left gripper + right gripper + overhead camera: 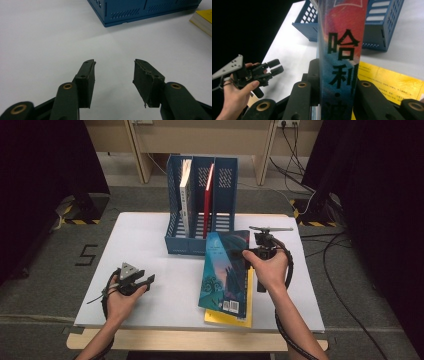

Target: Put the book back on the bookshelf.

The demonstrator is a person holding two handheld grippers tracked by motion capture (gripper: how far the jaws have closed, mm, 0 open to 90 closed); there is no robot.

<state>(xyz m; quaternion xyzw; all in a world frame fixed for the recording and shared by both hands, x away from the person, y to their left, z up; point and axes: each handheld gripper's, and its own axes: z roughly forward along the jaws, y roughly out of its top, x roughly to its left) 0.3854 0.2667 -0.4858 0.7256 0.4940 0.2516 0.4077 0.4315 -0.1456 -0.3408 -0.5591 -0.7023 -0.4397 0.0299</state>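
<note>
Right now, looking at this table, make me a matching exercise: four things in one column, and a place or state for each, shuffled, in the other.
Things
1. blue book
2. yellow book
3. red book
4. left gripper

Places or states
A. open over bare table
B. standing in the file rack
C. lying flat on the table
D. clamped in the right gripper

Pairs: 1-D, 2-C, 3-B, 4-A
</note>
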